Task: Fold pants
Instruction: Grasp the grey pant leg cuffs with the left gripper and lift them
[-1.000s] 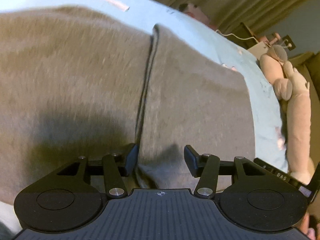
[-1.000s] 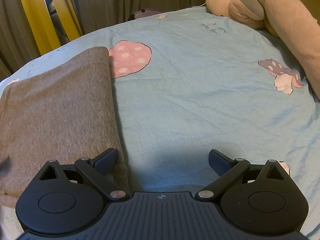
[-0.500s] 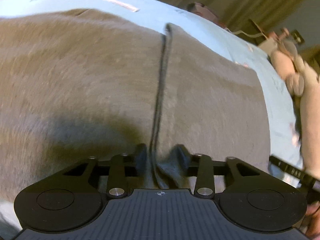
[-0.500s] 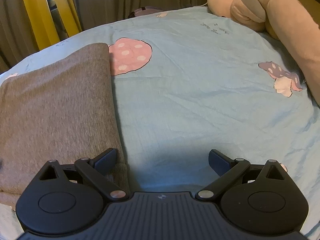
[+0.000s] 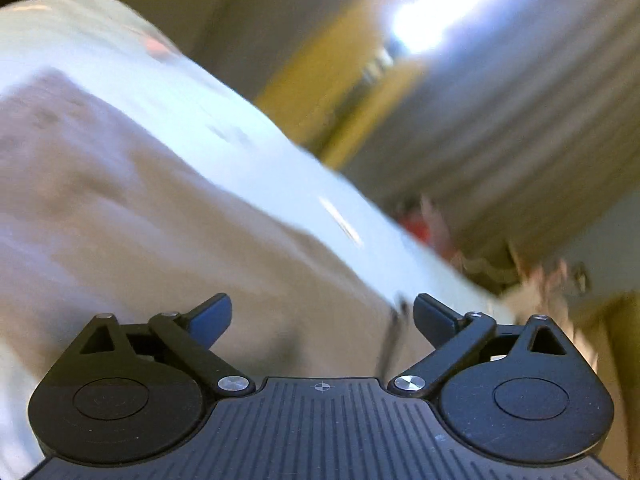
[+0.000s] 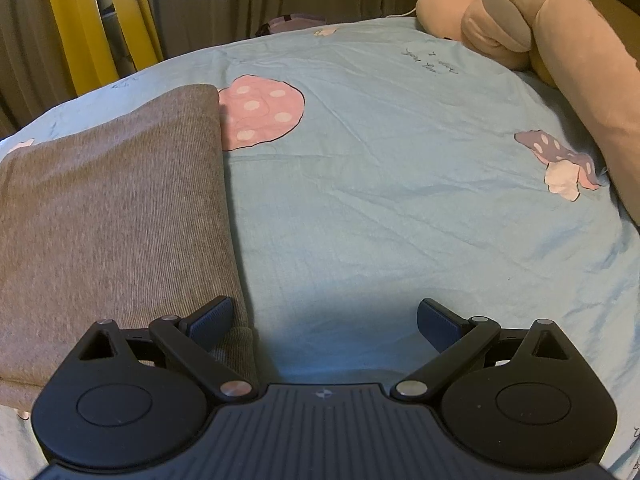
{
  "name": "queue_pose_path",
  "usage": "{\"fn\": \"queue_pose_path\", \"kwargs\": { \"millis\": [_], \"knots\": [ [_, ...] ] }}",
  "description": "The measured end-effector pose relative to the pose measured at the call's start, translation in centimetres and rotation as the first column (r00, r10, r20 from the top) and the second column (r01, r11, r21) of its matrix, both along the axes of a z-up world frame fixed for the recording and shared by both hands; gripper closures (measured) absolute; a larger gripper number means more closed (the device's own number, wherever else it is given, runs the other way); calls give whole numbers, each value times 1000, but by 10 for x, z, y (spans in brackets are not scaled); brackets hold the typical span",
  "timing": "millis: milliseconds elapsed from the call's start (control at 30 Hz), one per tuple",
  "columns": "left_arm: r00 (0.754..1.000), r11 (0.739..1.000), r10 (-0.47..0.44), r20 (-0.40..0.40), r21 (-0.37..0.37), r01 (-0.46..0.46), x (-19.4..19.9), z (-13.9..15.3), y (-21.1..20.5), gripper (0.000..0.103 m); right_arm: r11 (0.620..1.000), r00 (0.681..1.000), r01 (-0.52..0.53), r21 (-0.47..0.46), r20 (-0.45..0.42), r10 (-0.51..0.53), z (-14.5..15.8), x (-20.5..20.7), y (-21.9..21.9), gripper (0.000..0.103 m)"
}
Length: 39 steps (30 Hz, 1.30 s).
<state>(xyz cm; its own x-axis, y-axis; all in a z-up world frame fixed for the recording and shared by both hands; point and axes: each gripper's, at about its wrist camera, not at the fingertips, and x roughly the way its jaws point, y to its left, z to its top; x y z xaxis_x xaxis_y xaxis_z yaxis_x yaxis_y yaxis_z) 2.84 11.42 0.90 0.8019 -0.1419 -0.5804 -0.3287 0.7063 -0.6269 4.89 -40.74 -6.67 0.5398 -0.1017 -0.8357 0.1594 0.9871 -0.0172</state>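
Left wrist view, blurred: left gripper (image 5: 322, 314) jaws are opening, empty, above the grey folded pants (image 5: 152, 220) at frame left. Right wrist view: right gripper (image 6: 324, 318) gapes wide, gripping nothing; pants (image 6: 108, 208) fill the left, blue mushroom-print sheet (image 6: 400, 200) elsewhere.

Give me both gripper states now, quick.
Left gripper: jaws opening, wide, nothing gripped; pants lie beneath.
Right gripper: open, holding nothing, beside the pants' edge.
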Motion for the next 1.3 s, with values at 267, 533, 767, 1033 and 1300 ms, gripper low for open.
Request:
{"fn": "queue_pose_path", "kwargs": {
  "millis": [267, 533, 767, 1033, 1300],
  "knots": [
    [959, 942, 281, -26, -184, -281, -89, -38, 108, 3, 1000, 1000, -1, -20, -19, 1, -2, 5, 2, 4],
    [926, 886, 363, -99, -271, -377, -97, -82, 140, 5, 999, 1000, -1, -52, -21, 0, -1, 5, 8, 4],
    [916, 852, 389, -94, -340, -397, -97, -109, 160, 19, 995, 1000, -8, -103, -18, 6, 1, 4, 14, 4],
    [922, 832, 374, -99, -403, -381, -77, -118, 176, 39, 990, 999, -25, -141, -27, 21, 1, 6, 17, 4],
    [938, 879, 346, 15, -354, -319, -85, -118, 168, 57, 991, 999, -20, -131, -31, 16, 0, 7, 16, 4]
  ]
}}
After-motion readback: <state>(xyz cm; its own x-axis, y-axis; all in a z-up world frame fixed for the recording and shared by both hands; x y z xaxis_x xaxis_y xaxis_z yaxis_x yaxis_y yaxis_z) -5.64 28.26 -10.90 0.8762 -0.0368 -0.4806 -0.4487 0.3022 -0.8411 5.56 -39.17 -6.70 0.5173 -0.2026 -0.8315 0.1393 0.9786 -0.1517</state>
